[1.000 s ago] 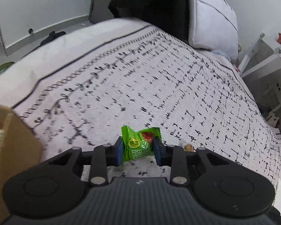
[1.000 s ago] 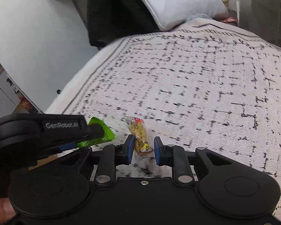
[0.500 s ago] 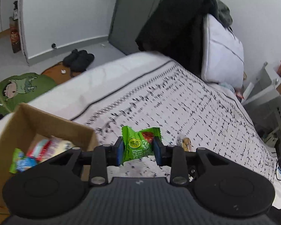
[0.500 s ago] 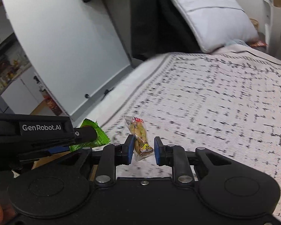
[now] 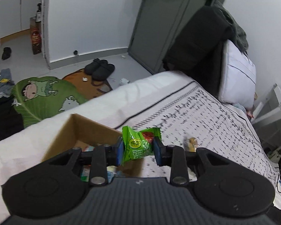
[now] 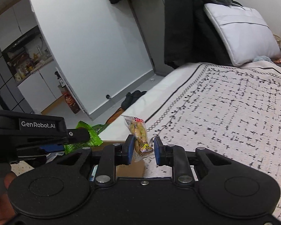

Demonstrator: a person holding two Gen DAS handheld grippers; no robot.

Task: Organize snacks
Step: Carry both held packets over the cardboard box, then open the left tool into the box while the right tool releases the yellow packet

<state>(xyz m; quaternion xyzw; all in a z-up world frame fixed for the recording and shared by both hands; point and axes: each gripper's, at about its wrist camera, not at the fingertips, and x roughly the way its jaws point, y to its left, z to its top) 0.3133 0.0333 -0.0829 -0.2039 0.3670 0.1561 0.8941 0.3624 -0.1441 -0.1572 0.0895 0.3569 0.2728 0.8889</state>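
Carrying step: left gripper (image 5: 137, 148) clamped on crinkly green foil snack packet (image 5: 138, 145), right gripper (image 6: 142, 148) pinching clear-wrapped yellow biscuit stick (image 6: 140, 136), both raised beside open brown cardboard box (image 5: 84, 129) at bed edge. Next: over box, release.

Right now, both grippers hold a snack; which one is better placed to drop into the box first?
Left, probably. The left gripper holds the green packet beside the cardboard box opening; the right gripper with its yellow snack sits farther over.
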